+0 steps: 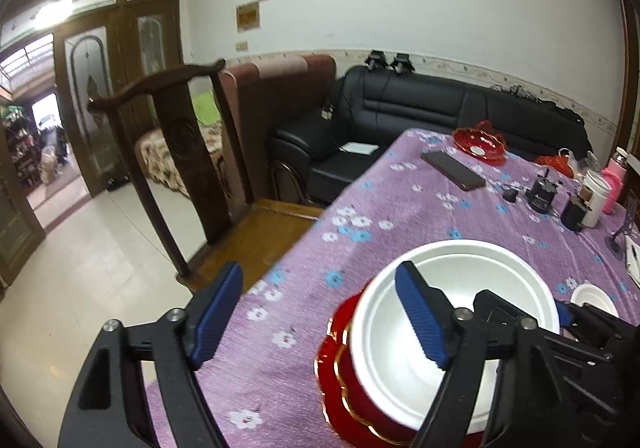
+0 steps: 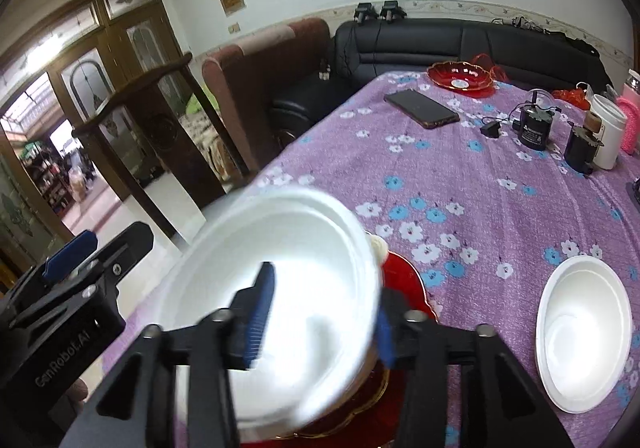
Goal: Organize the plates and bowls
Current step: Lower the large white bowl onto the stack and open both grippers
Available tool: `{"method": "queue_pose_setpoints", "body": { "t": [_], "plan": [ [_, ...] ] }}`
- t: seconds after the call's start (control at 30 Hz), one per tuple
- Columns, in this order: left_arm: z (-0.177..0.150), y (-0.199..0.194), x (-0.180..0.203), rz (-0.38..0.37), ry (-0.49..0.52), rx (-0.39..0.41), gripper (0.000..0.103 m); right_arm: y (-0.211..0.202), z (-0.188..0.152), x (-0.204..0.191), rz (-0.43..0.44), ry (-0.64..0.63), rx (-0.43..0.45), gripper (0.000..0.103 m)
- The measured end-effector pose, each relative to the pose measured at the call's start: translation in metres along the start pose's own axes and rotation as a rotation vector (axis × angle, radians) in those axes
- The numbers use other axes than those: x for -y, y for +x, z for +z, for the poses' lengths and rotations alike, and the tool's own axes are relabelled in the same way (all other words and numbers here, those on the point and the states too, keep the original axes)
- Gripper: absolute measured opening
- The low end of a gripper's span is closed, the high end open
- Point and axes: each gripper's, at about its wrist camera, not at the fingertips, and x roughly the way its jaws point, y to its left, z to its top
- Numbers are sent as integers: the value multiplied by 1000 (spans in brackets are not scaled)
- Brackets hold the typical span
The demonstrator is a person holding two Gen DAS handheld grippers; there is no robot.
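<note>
Two claws: the left gripper (image 1: 320, 272) and the right gripper (image 2: 324, 300) both stood with their blue pads apart, neither pressing on anything.
Left claw: in the left wrist view one pad (image 1: 420, 316) hung over the inside of the big white bowl (image 1: 472, 288), and the other was out past the table edge at lower left. The bowl's left rim lay between them, clear of both pads.
Right claw: in the right wrist view one pad (image 2: 260, 312) sat over the bowl's hollow and the other was just outside the right rim, partly hidden. The rim ran through the gap. The bowl was blurred here, so contact at the outer pad was hard to judge.
Big white bowl: low and centre in both views, resting on a red plate (image 1: 340, 388) with a gold scalloped edge. At least one more white rim showed under it, as in a stack.
Second white bowl: a smaller white bowl (image 2: 584, 332) stood alone on the cloth at lower right, well apart from the stack.
Table: covered by a purple flowered cloth (image 1: 380, 200).
Far end: a red glass dish (image 2: 460, 76) at upper right, with a dark phone (image 2: 420, 108) lying flat near it.
Right edge: a black canister (image 2: 534, 128) and a white cup (image 2: 608, 128) stood upright.
Behind: a black sofa (image 1: 420, 104) and a dark wooden chair (image 1: 180, 152).
</note>
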Motion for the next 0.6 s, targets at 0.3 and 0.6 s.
{"method": "queue_pose_setpoints", "body": {
  "t": [0.3,0.6],
  "plan": [
    [2,-12,3,20,1,25,87,-22,3,5,1,21,65,68],
    [5,-45,9,32,15,101,93,-47,-5,13,-9,20,111,69]
  ]
}}
